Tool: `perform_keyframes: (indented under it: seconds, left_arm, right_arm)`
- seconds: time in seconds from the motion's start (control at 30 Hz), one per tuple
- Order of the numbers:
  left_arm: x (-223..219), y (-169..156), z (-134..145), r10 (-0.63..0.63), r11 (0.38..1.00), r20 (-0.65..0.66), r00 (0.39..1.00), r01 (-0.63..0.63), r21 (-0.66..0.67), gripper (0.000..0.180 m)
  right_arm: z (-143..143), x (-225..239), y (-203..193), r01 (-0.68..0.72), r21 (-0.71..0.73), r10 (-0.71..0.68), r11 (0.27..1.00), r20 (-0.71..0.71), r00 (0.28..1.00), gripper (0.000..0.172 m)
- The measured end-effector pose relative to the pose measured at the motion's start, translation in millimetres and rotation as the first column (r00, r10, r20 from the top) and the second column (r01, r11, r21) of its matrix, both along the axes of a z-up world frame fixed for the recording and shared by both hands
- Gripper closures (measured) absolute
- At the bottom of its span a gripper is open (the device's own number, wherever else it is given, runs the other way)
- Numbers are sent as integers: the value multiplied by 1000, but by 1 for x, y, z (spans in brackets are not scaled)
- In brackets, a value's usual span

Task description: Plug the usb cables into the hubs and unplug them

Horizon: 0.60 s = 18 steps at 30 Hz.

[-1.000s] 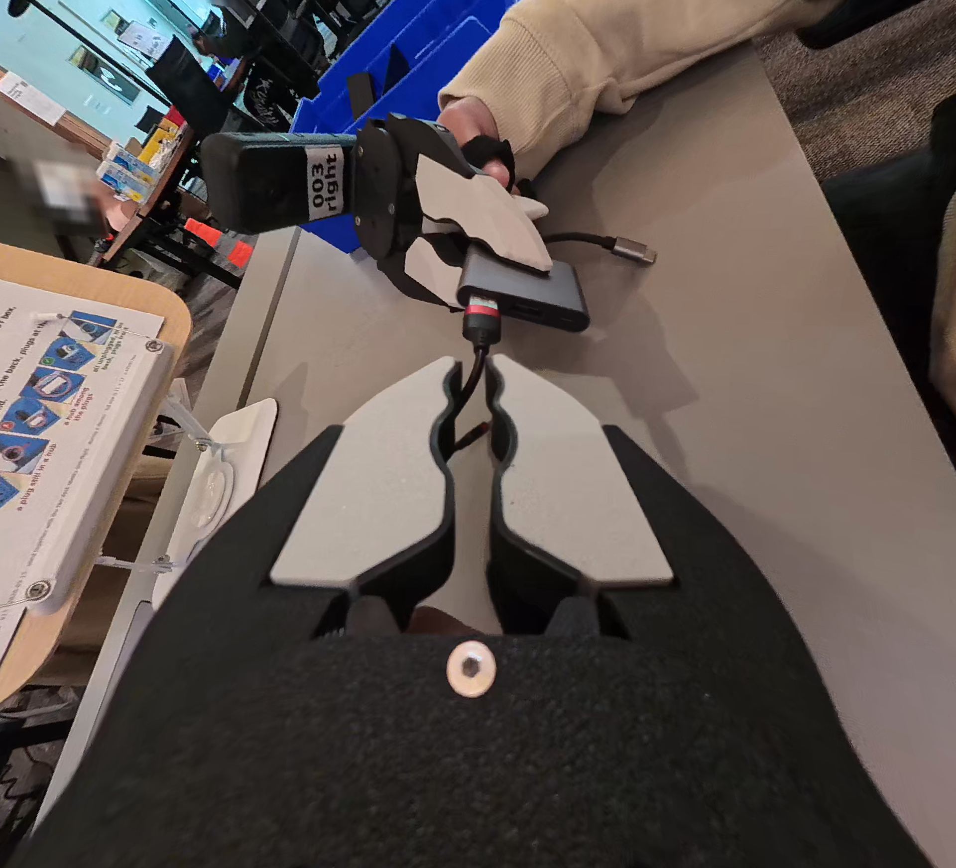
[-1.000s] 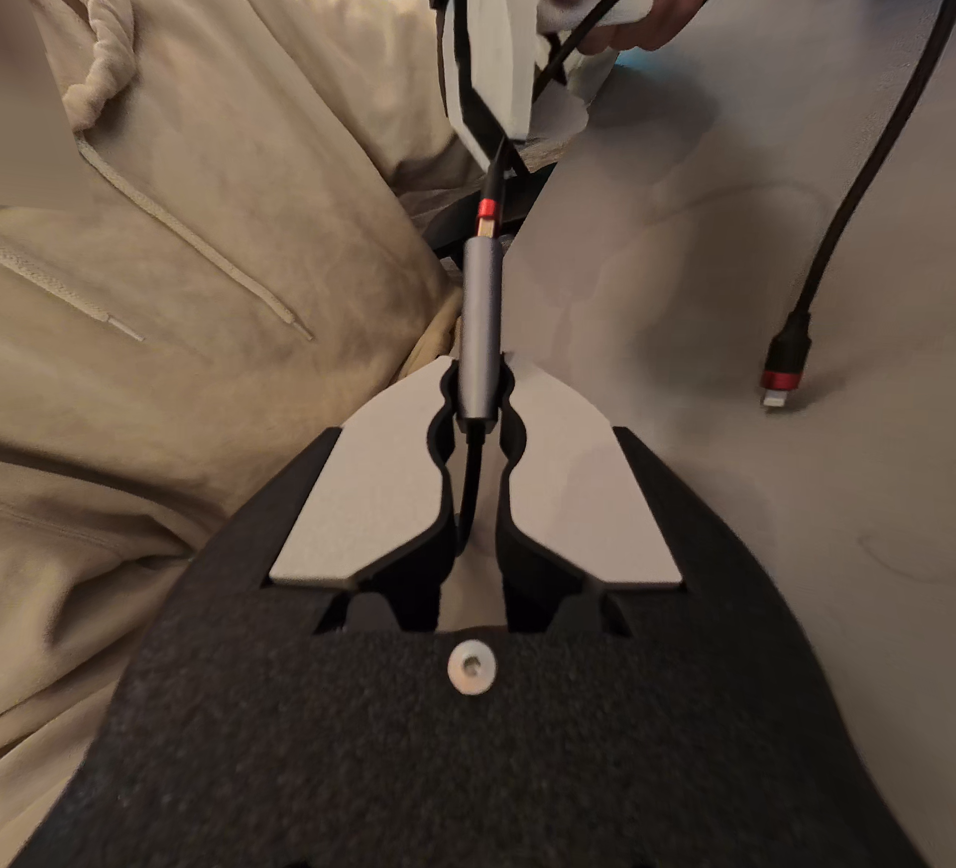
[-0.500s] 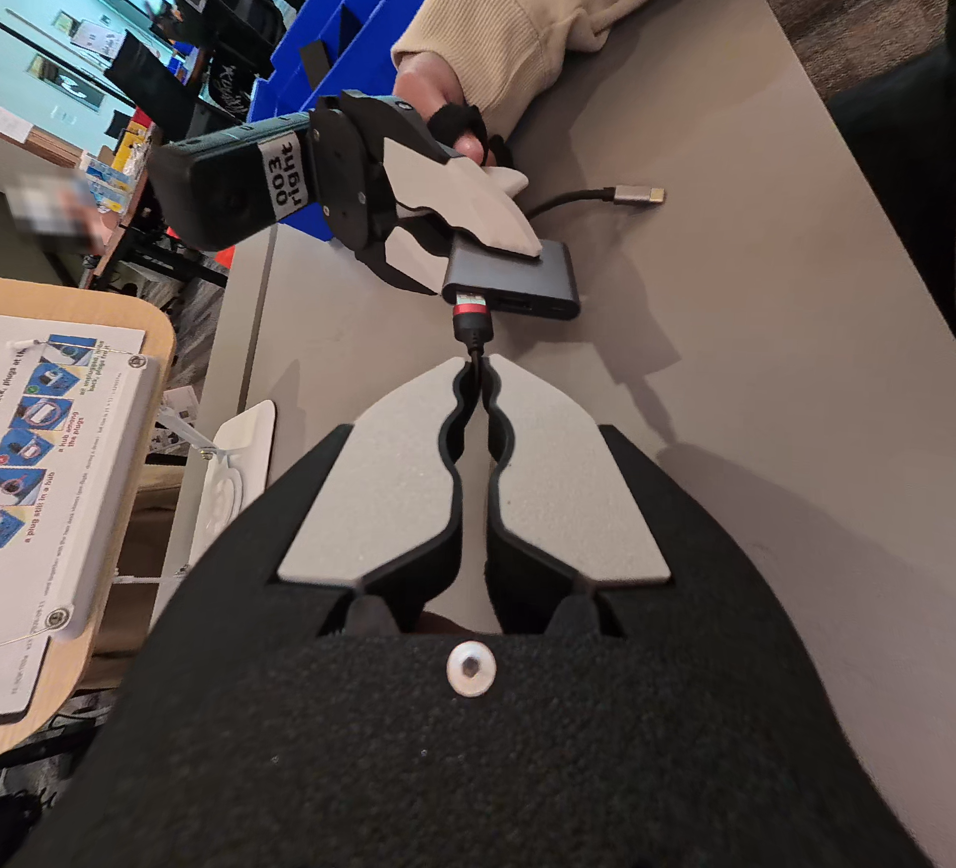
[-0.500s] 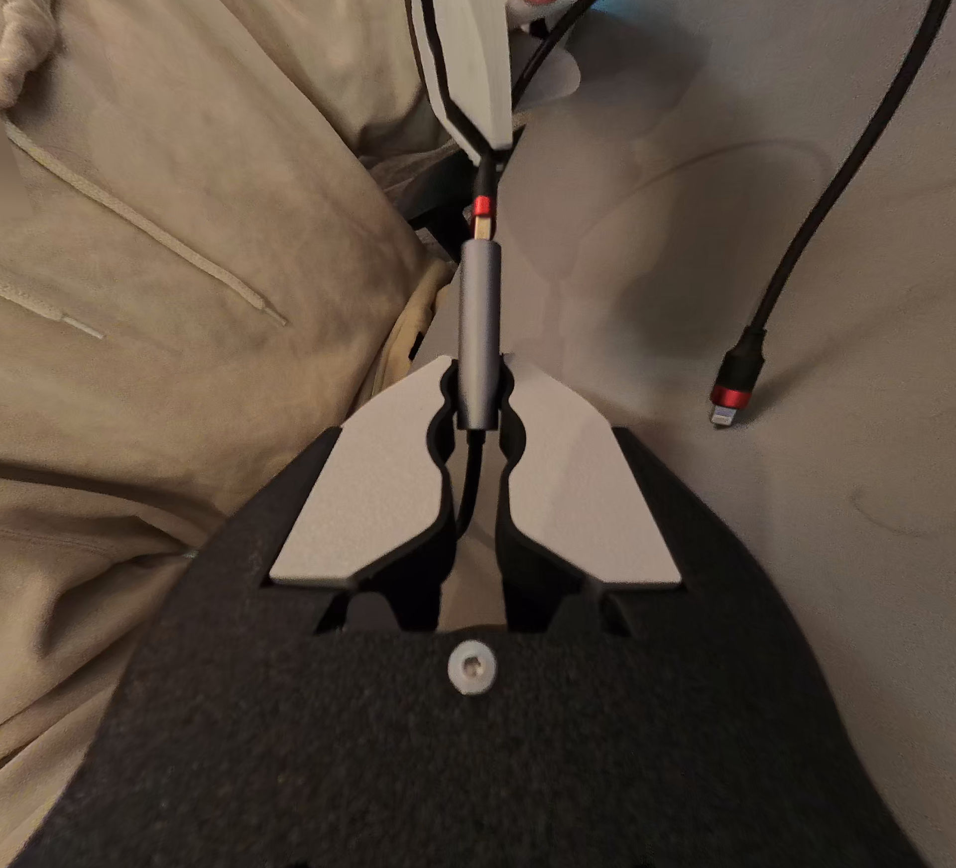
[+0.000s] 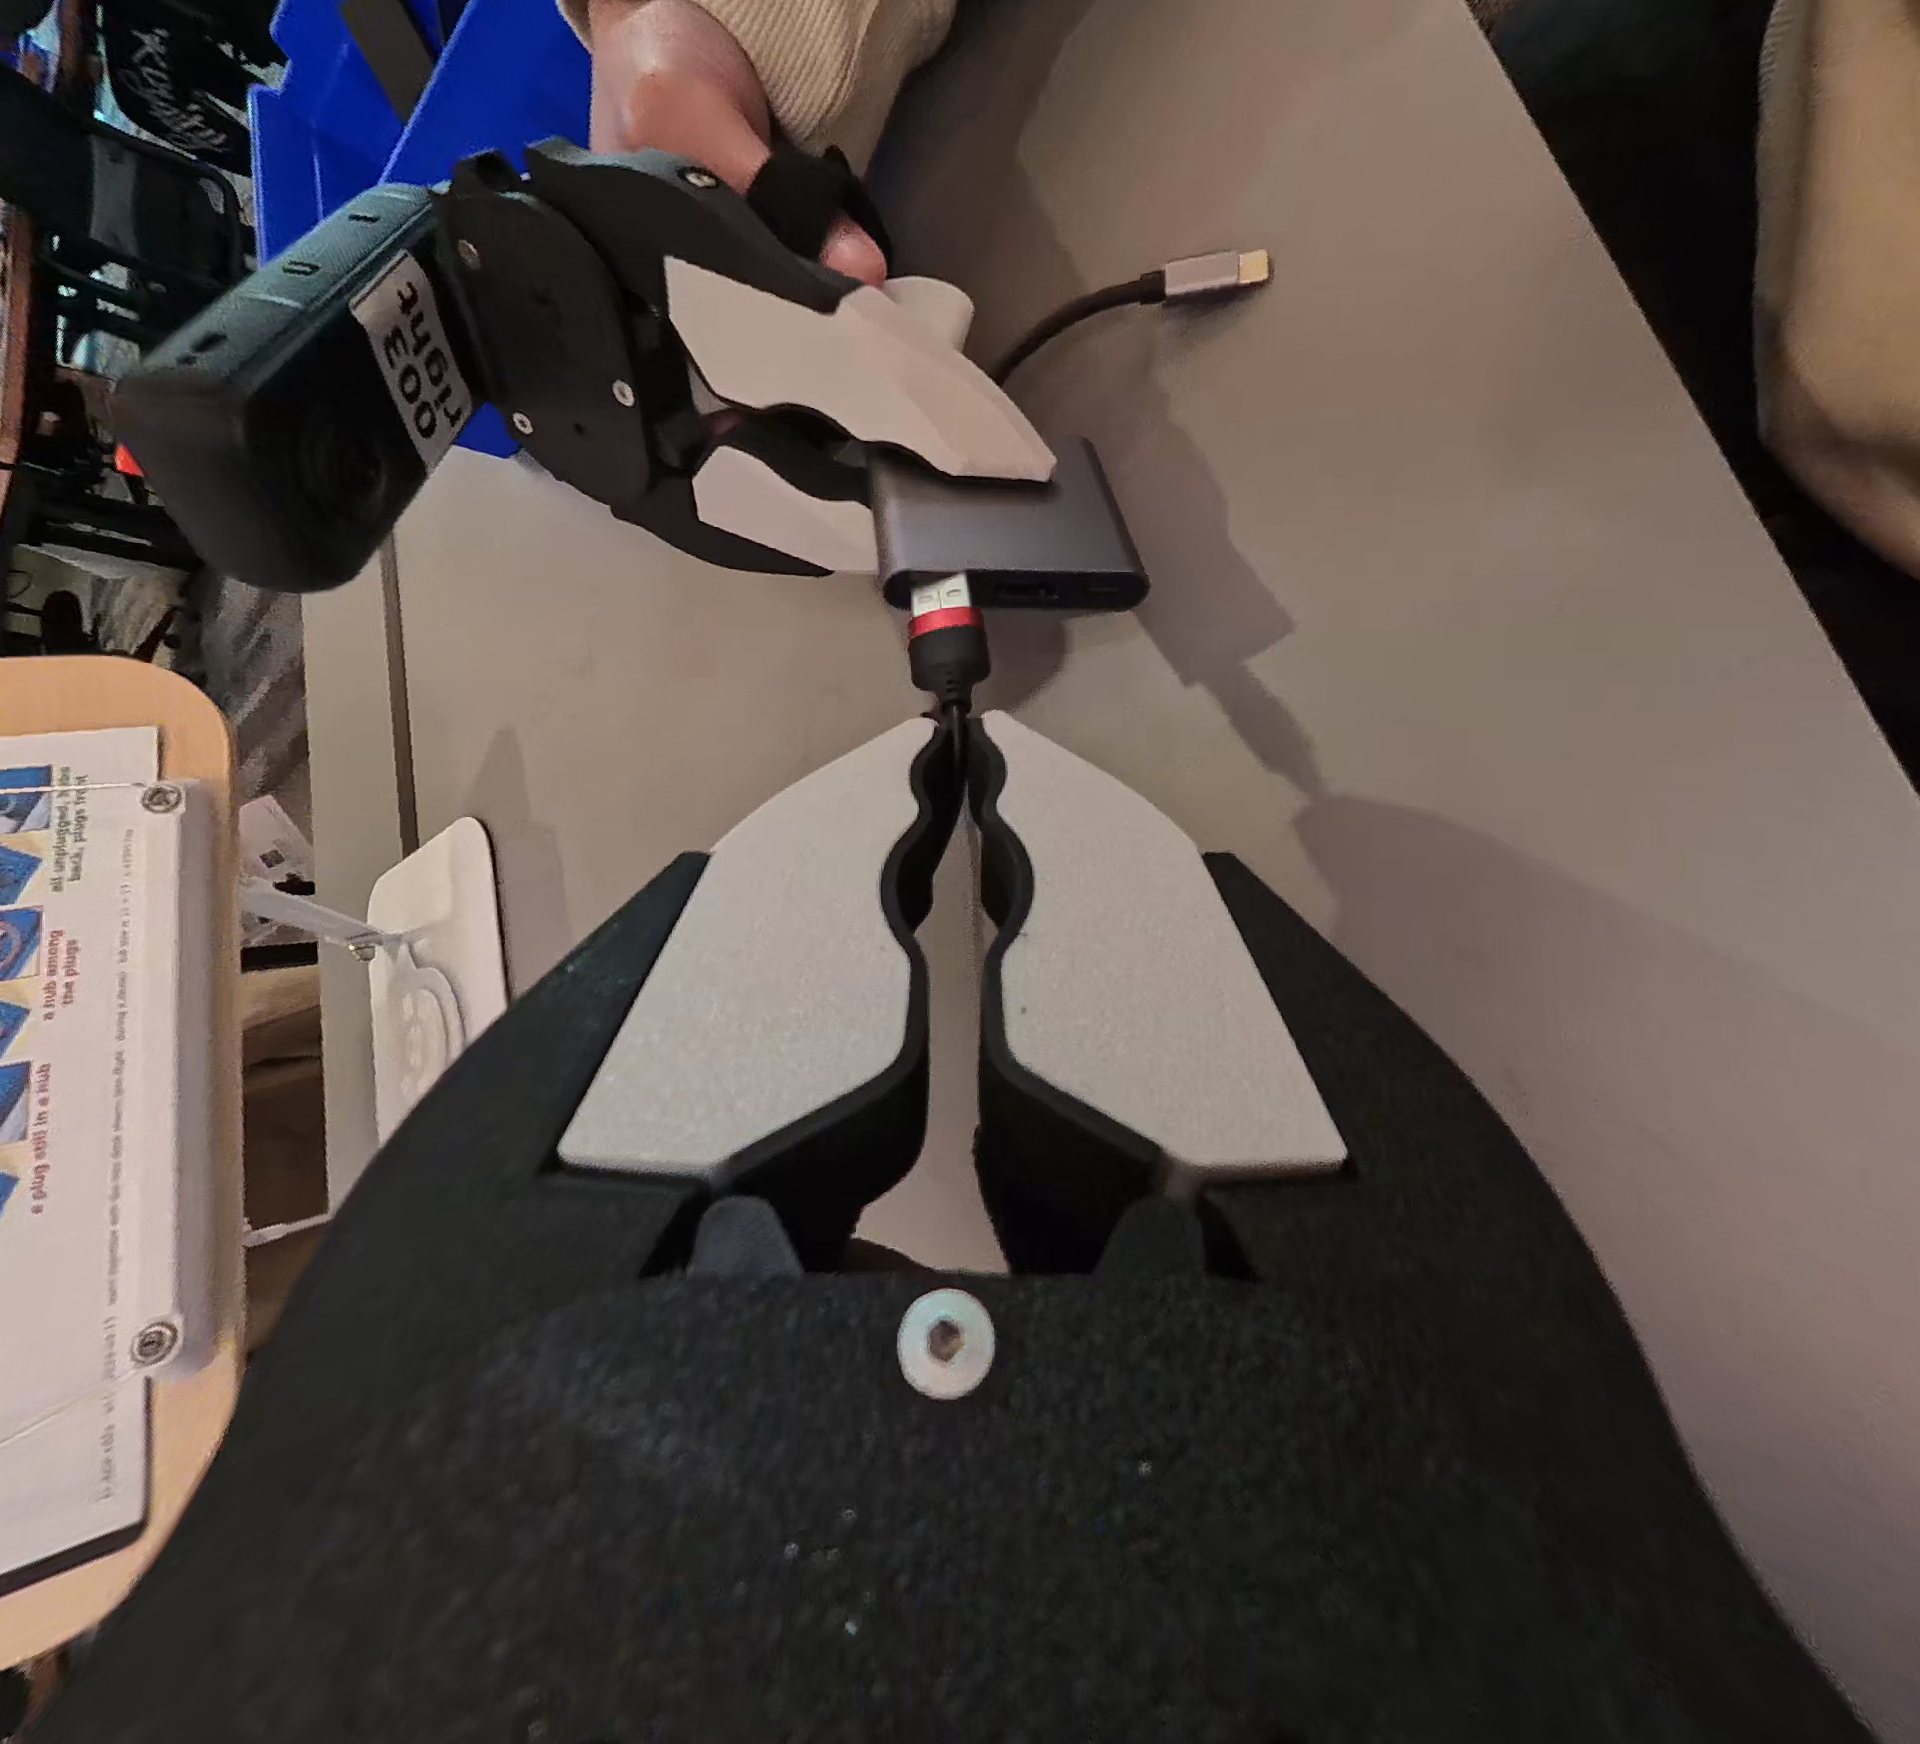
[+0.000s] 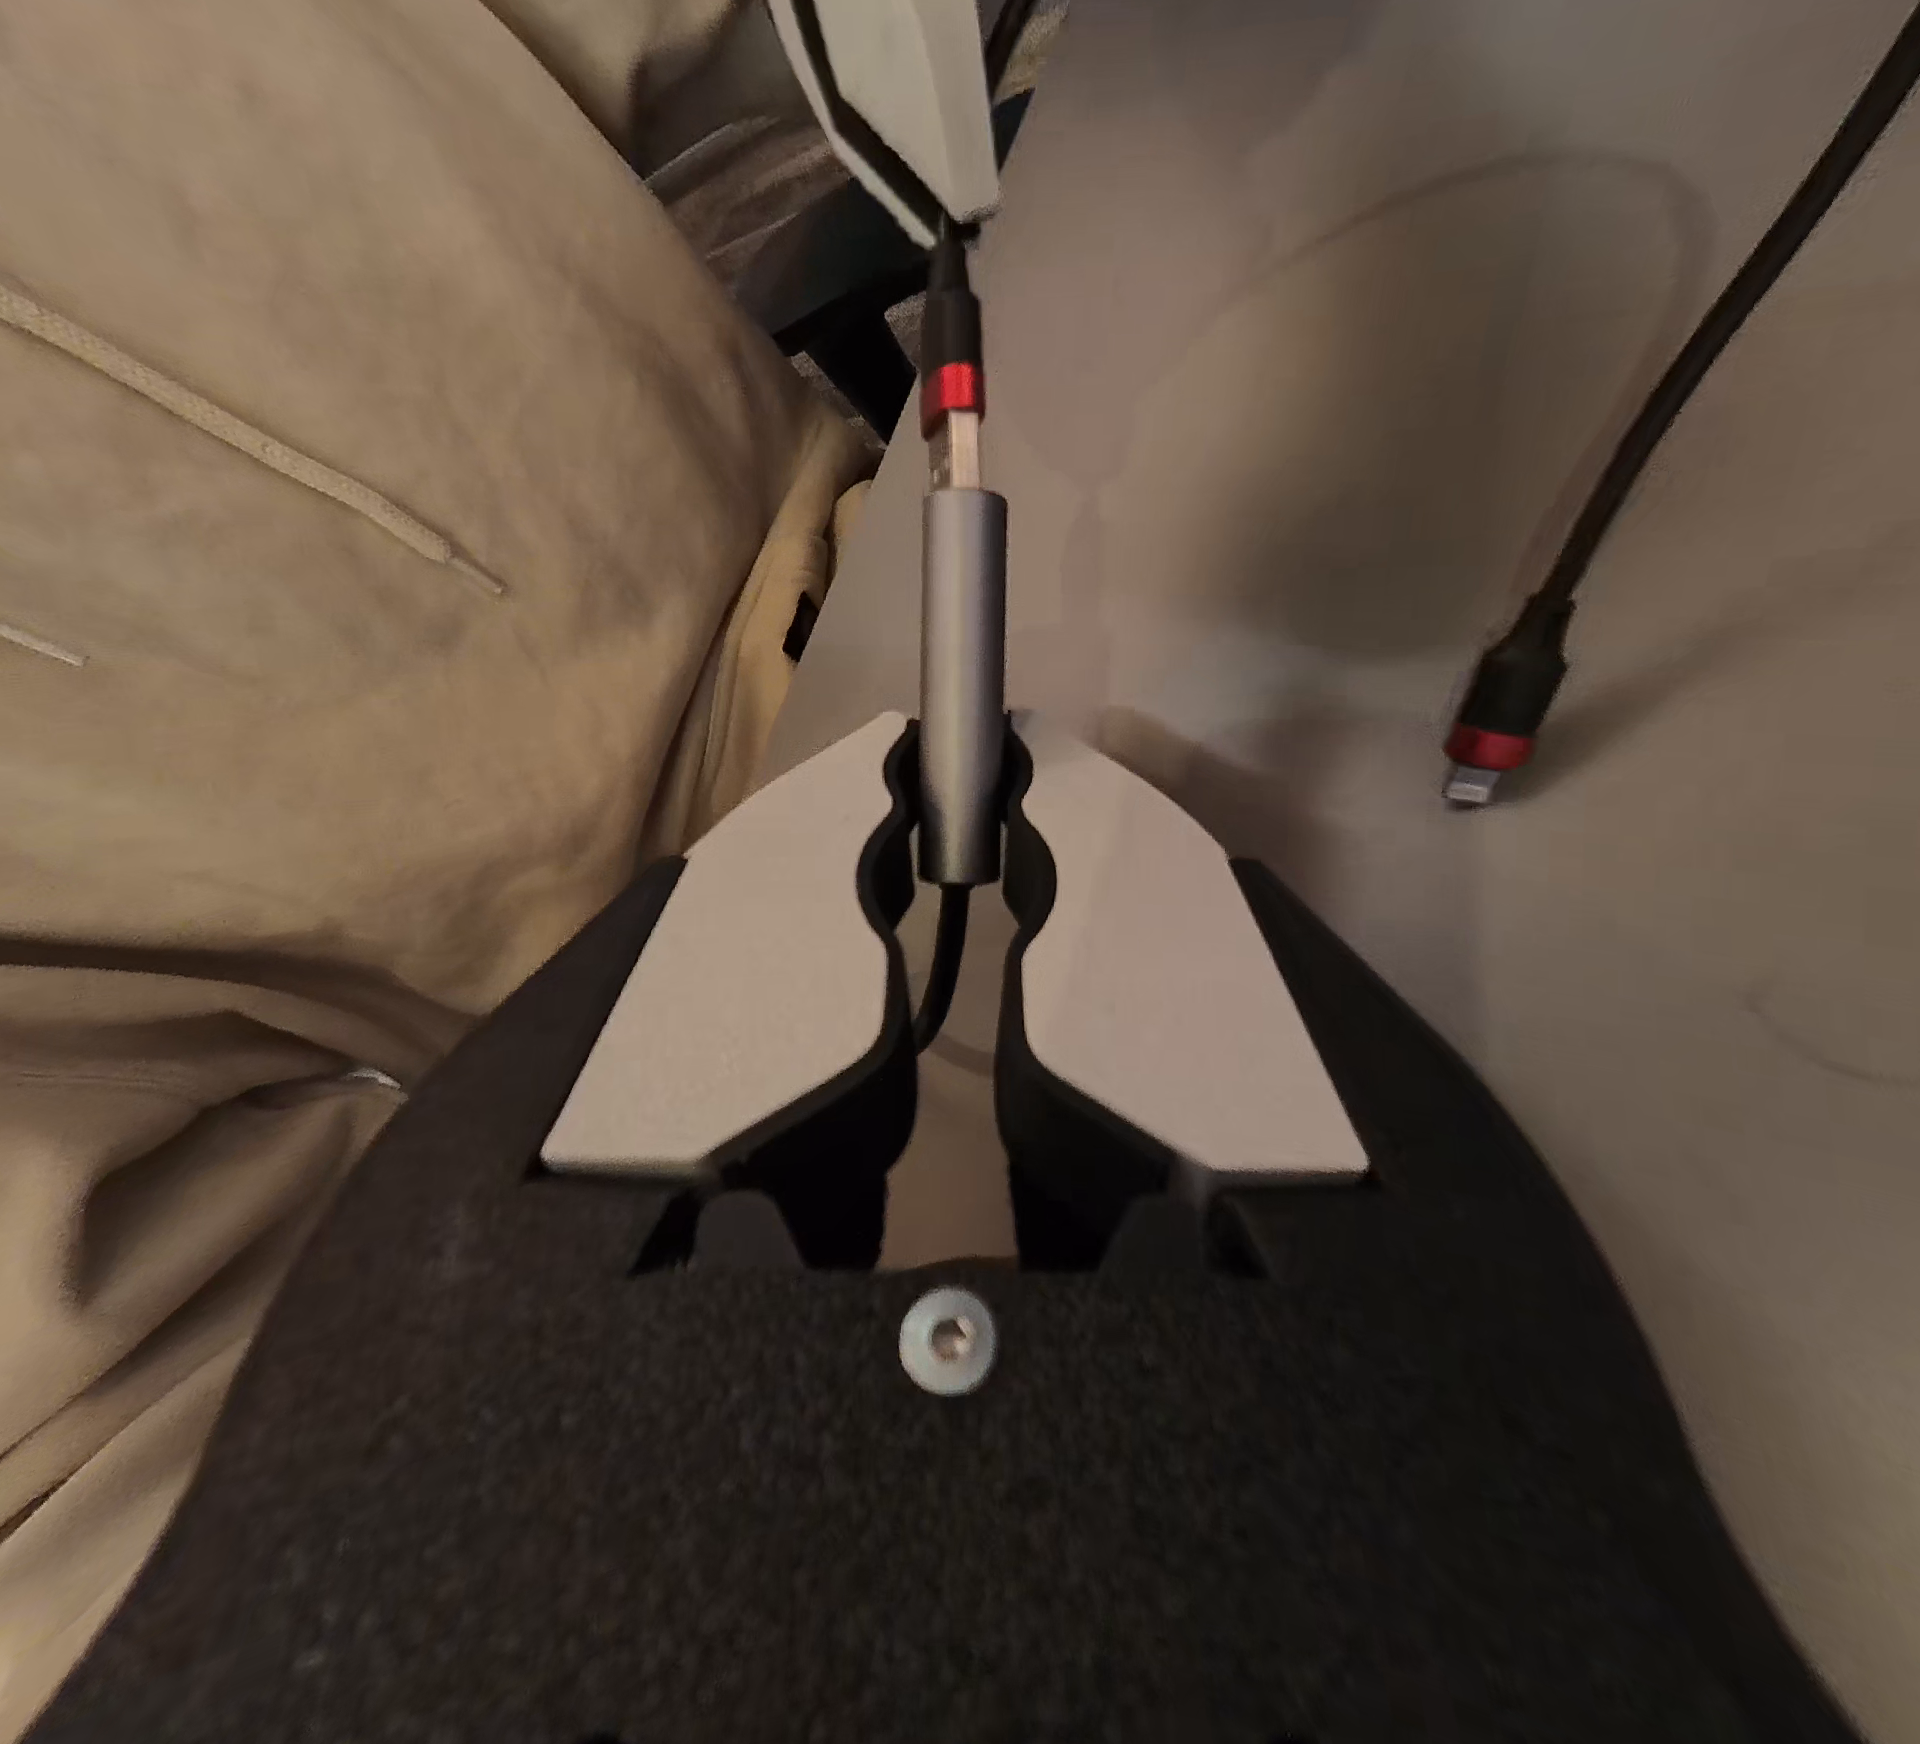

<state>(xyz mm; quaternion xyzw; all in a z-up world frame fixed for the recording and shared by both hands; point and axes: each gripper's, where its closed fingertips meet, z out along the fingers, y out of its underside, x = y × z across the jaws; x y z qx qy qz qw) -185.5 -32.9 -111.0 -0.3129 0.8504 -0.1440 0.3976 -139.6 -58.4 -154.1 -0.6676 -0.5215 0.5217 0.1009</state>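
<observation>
Left gripper (image 5: 951,726) clenched on cable (image 5: 954,692), plug (image 5: 940,619) half-seated, collinear with hub (image 5: 1013,531) just beyond, which right gripper (image 6: 961,759) clamps.

Slim grey metal hub (image 5: 1013,522) was held above the desk (image 5: 1455,759), flat side up in the left wrist view, edge-on in the right wrist view. Its short black tail cable (image 5: 1070,323) ended in a grey plug (image 5: 1210,278) lying on the desk. The USB cable (image 5: 951,707) was black with a red-ringed USB-A plug (image 5: 943,619); its silver tip sat partly in the hub's leftmost port, metal still showing. Two other ports beside it were free. The cable's other red-ringed end (image 6: 1486,738) lay on the desk, well apart.
</observation>
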Motion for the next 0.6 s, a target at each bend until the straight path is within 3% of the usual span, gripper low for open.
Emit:
perform_keyframes:
  seconds: [0.27,0.6]
  left_arm:
    - [1,2,0,-35,997,-50,998,39,73,178]
    - [2,4,0,-33,971,-14,999,35,236,178]
  right_arm:
    - [1,1,-2,-9,-25,9,1000,-10,1000,159]
    - [1,1,-2,-15,-64,15,998,-3,1000,159]
